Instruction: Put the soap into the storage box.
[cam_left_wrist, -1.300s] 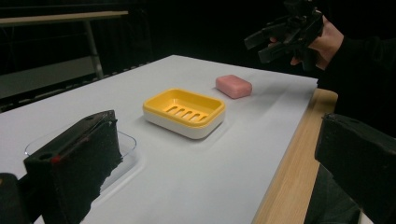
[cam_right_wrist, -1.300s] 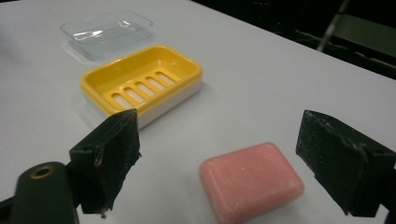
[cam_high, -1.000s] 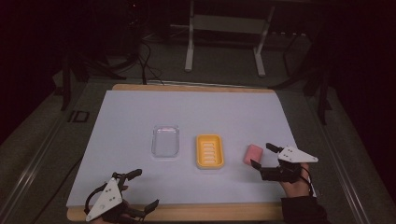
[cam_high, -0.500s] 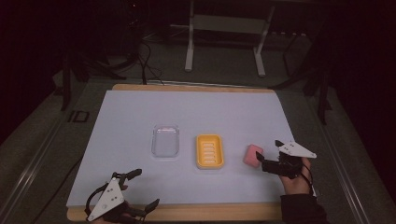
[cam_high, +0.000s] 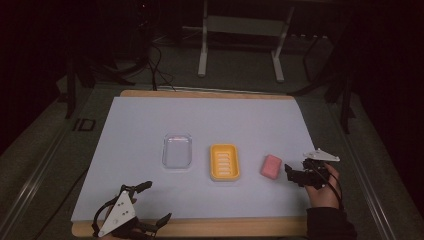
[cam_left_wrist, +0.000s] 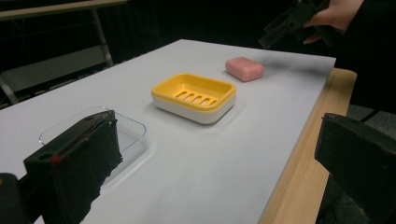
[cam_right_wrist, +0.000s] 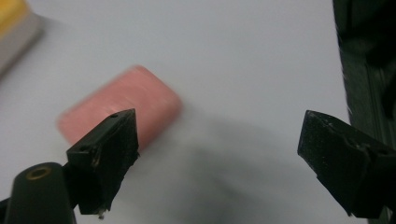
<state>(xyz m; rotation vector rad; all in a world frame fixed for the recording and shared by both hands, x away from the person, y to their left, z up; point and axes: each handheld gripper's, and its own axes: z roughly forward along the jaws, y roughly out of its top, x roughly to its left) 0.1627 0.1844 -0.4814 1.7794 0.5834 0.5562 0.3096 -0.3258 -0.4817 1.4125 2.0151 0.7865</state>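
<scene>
One white mat (cam_high: 150, 125) carries three items in a row: one clear plastic lid (cam_high: 177, 150), one yellow soap dish (cam_high: 224, 161), and one pink soap bar (cam_high: 271, 165). The right gripper (cam_high: 291, 173), at 3 o'clock of the bar, has its jaws spread wide and empty; in the right gripper view the bar (cam_right_wrist: 122, 108) lies just beyond the left-hand jaw. The left gripper (cam_high: 152, 202), at 7 o'clock of the lid, is likewise wide open and holds nothing.
</scene>
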